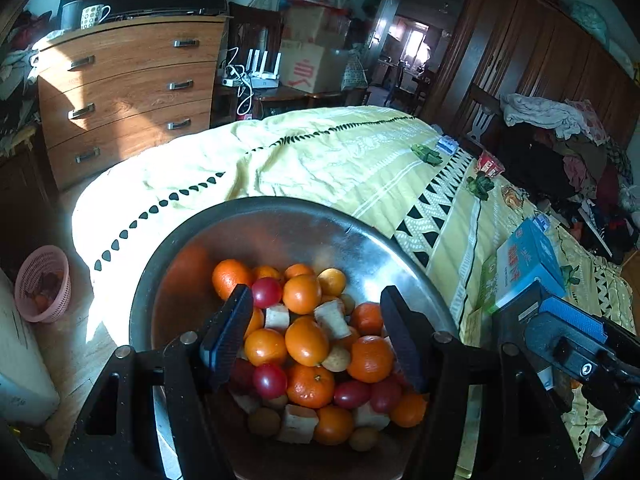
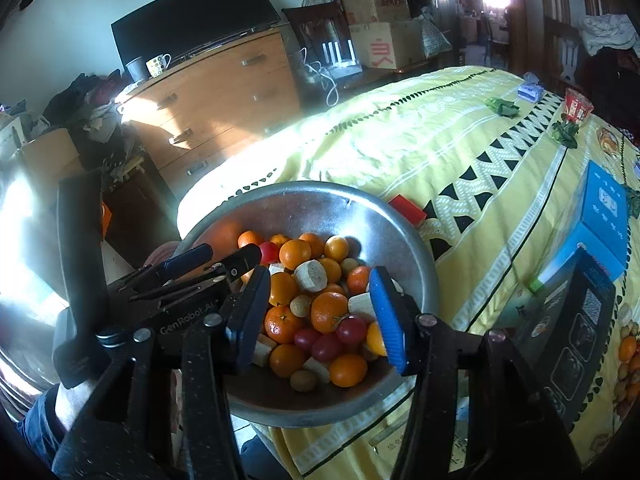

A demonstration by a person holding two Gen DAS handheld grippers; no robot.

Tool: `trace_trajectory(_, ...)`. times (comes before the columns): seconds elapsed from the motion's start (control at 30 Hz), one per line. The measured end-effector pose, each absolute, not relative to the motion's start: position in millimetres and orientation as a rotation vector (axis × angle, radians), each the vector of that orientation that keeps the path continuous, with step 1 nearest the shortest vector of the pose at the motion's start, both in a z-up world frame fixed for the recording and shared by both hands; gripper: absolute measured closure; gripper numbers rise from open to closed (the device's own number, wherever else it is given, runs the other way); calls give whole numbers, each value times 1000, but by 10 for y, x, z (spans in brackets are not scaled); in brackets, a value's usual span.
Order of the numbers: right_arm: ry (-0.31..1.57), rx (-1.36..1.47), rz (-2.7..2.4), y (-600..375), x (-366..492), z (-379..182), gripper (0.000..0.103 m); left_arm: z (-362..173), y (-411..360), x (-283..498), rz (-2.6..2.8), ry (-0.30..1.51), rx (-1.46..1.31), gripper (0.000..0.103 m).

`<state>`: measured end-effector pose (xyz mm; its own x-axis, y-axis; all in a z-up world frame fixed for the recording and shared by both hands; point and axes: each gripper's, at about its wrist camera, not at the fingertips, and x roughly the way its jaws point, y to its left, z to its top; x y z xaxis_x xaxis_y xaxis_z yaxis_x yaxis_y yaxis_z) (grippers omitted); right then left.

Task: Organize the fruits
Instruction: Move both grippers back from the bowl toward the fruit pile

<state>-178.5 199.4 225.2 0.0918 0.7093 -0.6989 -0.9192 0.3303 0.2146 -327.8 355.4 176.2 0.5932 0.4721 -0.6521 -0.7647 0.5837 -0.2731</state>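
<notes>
**Both grippers part-open and empty over the fruit bowl**

Left wrist view: the left gripper [image 1: 316, 334] fills the lower middle of the frame, its two dark fingers set moderately apart. Nothing is clamped between the pads; they hang over the heap of fruit without visibly pressing on any piece. In the gap, behind the fingers, lie oranges [image 1: 306, 342], small red tomatoes [image 1: 269, 380], pale cut chunks [image 1: 332, 320] and a few brownish round fruits [image 1: 264, 422]. All of it sits in a large metal bowl [image 1: 280, 224] occupying the lower centre, resting on a yellow patterned bedcover [image 1: 340, 156]. At the lower right edge part of the right gripper's blue-and-black body shows. A pink basket [image 1: 42, 284] stands on the floor at the left edge, and a blue box [image 1: 528, 258] lies on the cover at the right.

Right wrist view: the right gripper [image 2: 320, 316], bottom centre, has one dark pad and one blue pad, standing at a middling gap, narrower than its neighbour's. Nothing is gripped; the fruit pile shows between the fingers, below them. The left gripper [image 2: 224, 260] reaches in from the left over the bowl's [image 2: 304, 196] near rim, its jaws apart. A red box [image 2: 406, 208] lies just beyond the bowl's upper right rim.
</notes>
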Motion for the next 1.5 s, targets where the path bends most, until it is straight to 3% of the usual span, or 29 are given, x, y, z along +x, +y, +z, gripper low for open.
trace_trajectory(0.33,602,-265,1054,1074,-1511,3013,49,2619,2802,-2988,650,427,-442,31)
trace_trajectory(0.53,440,-246,871,361,-1388,3485,29,3081,2240,-2808,567,373,-373,30)
trace_trajectory(0.73,334,-229,742,-194,-1414,3753,23,3479,1662,-2765,505,303,-299,23)
trace_trajectory(0.87,287,-204,689,-477,-1477,3857,16,3685,1301,-2742,459,278,-245,21)
trace_trajectory(1.27,259,-133,614,-962,-1487,3853,12,3976,664,-2621,388,243,-130,16)
trace_trajectory(1.5,283,-108,585,-1224,-1342,3729,11,3875,448,-2318,353,281,-91,16)
